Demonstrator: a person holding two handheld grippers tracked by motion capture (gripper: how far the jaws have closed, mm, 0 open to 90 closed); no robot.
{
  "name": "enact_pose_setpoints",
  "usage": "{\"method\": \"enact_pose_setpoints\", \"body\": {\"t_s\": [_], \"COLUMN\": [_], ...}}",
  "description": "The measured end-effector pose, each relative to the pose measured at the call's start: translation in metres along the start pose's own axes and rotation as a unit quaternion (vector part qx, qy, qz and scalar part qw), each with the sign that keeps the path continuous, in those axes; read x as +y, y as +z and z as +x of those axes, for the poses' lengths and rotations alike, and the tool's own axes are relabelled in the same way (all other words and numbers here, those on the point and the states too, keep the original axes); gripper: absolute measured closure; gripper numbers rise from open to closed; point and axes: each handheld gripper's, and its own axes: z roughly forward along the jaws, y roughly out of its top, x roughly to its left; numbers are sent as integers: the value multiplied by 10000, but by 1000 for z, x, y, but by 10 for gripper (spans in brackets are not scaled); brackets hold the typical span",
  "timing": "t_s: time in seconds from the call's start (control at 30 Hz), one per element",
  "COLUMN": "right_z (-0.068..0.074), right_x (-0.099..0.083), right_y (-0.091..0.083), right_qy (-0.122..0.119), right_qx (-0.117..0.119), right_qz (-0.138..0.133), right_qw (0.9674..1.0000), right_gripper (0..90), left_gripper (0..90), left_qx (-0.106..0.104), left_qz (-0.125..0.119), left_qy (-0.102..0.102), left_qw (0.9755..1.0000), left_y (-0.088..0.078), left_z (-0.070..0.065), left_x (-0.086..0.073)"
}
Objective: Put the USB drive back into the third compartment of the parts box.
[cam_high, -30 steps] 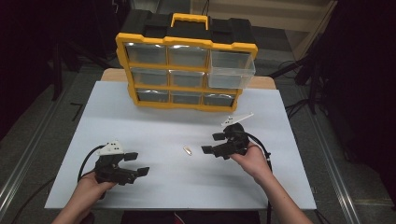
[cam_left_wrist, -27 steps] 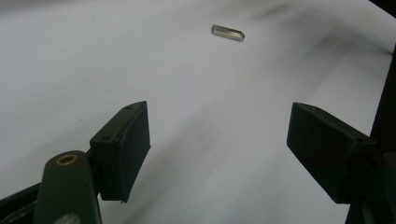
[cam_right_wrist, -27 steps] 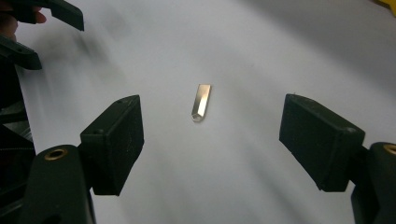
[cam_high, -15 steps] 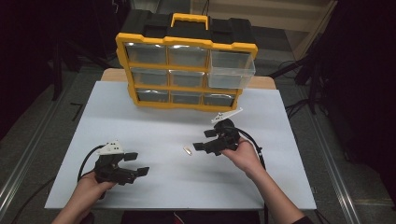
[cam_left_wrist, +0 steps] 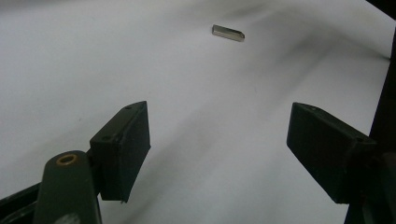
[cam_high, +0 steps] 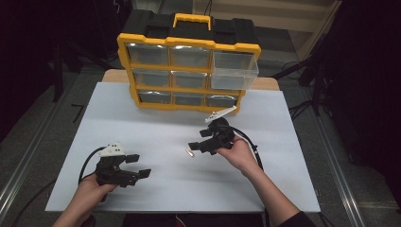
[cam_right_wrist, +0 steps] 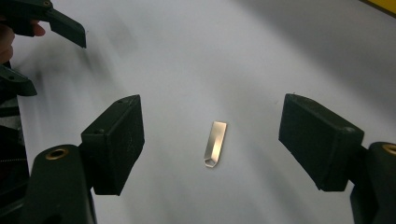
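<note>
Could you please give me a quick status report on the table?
Both grippers open: left gripper idle, right gripper straddling metal piece, not touching. Nothing in the way.

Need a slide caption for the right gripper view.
Open right gripper poised over a small metal piece on the white table.

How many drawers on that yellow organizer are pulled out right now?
1: the clear drawer at the top right of the organizer sticks out; the other eight sit flush.

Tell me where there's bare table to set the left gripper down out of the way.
Free: the white table between the yellow drawer organizer and the left gripper, plus the near edge between both forearms. Crowded: around the small metal piece, where the right gripper hovers open.
</note>
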Motion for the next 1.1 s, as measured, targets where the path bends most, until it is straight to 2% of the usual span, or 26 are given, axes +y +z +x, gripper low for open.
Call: {"method": "enact_pose_setpoints", "body": {"t_s": [0.43, 0.53, 0.67, 0.87, 1.1], "right_z": [6, 6, 6, 7, 4], "right_x": [10, 9, 7, 3, -7], "right_y": [14, 16, 19, 28, 40], "right_qy": [-7, -72, -74, -96, 18], "right_qx": [-52, -132, -116, -160, -252], "right_qz": [6, 82, 80, 242, 364], "right_qw": [10000, 9999, 9999, 9995, 9990], "right_gripper": [206, 204, 205, 205, 216], "left_gripper": [229, 229, 230, 230, 230], "left_qx": [10, -5, 2, -4, 1], "left_qz": [0, 16, 19, 10, 5], "left_qy": [-2, 16, 43, 42, 51], "left_qw": [10000, 10000, 10000, 10000, 10000], "left_y": [0, 0, 0, 0, 0], "left_z": [0, 0, 0, 0, -1], "left_x": [0, 0, 0, 0, 0]}}
